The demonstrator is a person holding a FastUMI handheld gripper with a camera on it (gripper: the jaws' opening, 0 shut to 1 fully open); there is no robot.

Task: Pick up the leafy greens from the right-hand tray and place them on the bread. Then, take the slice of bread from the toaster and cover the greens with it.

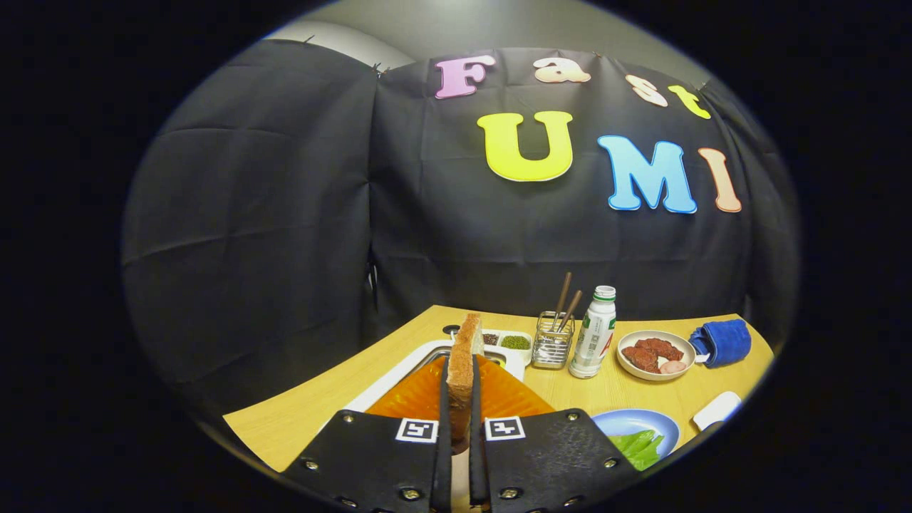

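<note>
The gripper [460, 399] is clamped on a bread slice [464, 363], both fingers pressed against its flat faces, so the slice stands on edge between them and sticks out ahead of the tips, crust side up. Below it sits an orange plate [513, 396] on a white tray [399, 370]; whether another slice lies on that plate cannot be told, since the fingers and the held slice hide its middle. Some greens [636, 446] lie on a blue plate [641, 422] to the right of the fingers, so at least some leaves are off the sandwich. That leaves the order in doubt: the bread is in hand, and covering only makes sense if greens already lie under it, which these pictures do not settle. The grip looks narrow and low on the slice, so the tall free part could tip or tear if it is swung fast. Turning it flat to lay it down is the risky part: a soft slice may sag, slip out early, or land askew and hang over the plate's rim. A caddy [552, 345], a bottle [593, 335] and a dish of meat [655, 354] stand beyond, well clear unless the hand drifts right.
</note>
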